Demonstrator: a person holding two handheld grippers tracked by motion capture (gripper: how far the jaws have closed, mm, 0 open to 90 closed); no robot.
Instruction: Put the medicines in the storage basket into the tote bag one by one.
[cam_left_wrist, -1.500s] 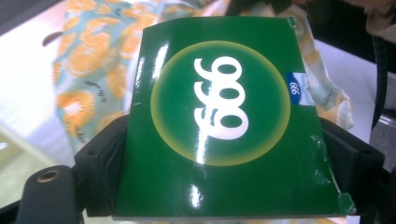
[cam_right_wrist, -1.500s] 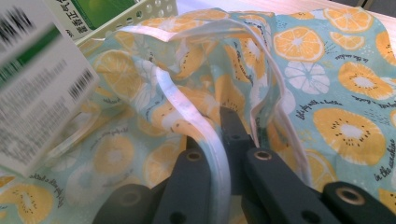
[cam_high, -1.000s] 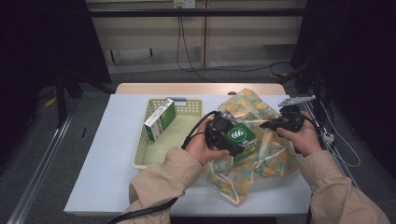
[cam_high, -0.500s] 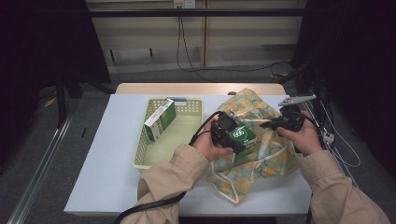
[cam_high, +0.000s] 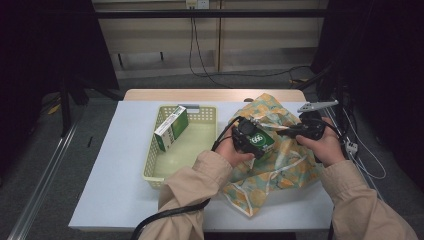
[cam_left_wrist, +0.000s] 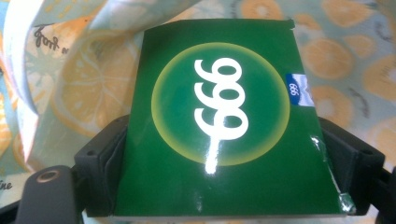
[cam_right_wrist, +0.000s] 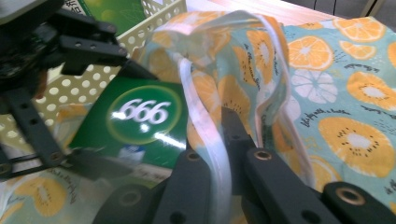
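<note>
White table (cam_high: 115, 195), dark room, left hand-held gripper (cam_high: 248, 138) clamping green box (cam_high: 262, 142), right hand-held gripper (cam_high: 291, 131) pinching bag (cam_high: 280, 167).

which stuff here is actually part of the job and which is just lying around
In the job:
- green box, clamped in the left gripper
- fruit-print bag, its rim pinched by the right gripper

Lying about:
- yellow basket
- second green box in the basket
- table

2 green boxes (cam_high: 262, 141) (cam_high: 171, 128), 1 bag (cam_high: 280, 165), 1 basket (cam_high: 150, 165)
</note>
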